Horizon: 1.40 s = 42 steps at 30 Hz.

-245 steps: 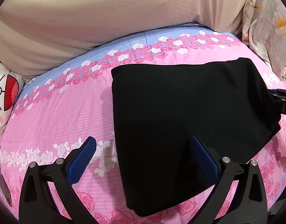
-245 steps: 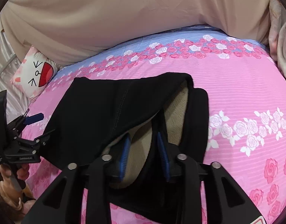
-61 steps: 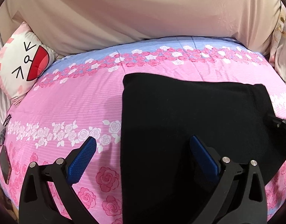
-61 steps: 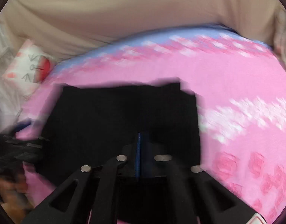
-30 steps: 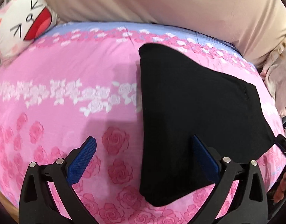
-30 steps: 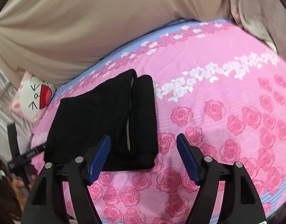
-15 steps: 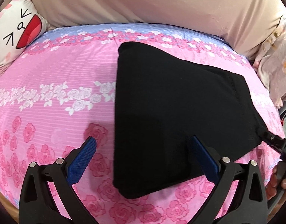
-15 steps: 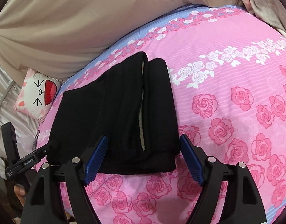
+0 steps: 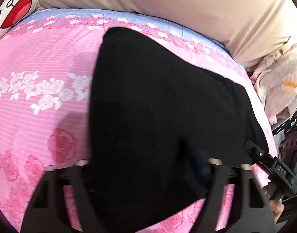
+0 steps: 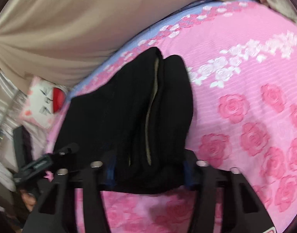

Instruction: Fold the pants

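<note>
The folded black pants [image 9: 164,104] lie on the pink rose bedspread [image 9: 41,64]. In the right wrist view the pants [image 10: 129,120] show a beige lining along their open fold. My left gripper [image 9: 142,167] sits at the near edge of the pants, its fingers partly under or against the cloth and blurred, so the jaw state is unclear. My right gripper [image 10: 148,172] has its blue pads on either side of the pants' near end, closing around the folded layers. The right gripper also shows at the pants' right corner in the left wrist view [image 9: 272,167].
A beige sheet [image 9: 167,5] rises behind the bed. A white cartoon-face pillow [image 9: 10,9] lies at the far left corner. A floral quilt [image 9: 280,81] is bunched at the right. The bed's front edge is just below the grippers.
Both grippers have moved forward onto the near edge of the pants. The right jaws, wide open half a second ago, have narrowed around the folded end. The left jaws have also drawn in.
</note>
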Available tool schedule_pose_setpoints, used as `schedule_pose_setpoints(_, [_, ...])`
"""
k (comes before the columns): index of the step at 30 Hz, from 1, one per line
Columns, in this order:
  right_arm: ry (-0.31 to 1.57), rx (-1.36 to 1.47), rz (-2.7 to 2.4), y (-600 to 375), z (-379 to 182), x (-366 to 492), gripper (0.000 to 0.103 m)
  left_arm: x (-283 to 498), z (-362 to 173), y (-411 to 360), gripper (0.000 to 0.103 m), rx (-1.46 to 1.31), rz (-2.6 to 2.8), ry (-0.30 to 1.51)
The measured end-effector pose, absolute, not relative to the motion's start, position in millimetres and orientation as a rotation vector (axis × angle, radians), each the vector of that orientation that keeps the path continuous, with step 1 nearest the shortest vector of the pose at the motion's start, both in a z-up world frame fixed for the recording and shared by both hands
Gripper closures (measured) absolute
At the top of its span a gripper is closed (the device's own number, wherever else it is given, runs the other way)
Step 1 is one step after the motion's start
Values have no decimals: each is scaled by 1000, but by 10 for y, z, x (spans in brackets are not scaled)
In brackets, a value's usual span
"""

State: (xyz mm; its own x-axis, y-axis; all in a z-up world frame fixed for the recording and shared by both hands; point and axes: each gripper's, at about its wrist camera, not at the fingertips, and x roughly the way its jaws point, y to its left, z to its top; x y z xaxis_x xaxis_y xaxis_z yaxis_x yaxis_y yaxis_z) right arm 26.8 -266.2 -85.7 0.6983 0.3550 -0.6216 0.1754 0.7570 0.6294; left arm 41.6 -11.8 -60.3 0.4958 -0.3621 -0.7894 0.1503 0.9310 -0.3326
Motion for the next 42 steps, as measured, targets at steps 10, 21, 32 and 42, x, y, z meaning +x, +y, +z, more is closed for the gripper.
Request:
schedule_pose_setpoints(10, [707, 581, 234, -2453, -95, -328, 65, -85, 51, 173, 72, -303, -499, 1024])
schedule_pose_setpoints(21, [398, 391, 248, -2448, 1136, -323, 66, -92, 1274, -76, 72, -185, -615, 707])
schedule_pose_setpoints(32, [375, 454, 177, -3260, 807, 1770, 56, 1623, 1378, -494, 66, -43, -452, 474])
schedule_pose_setpoints(42, [636, 497, -46, -3682, -331, 2038, 58, 2725, -443, 105, 28, 20, -19, 909])
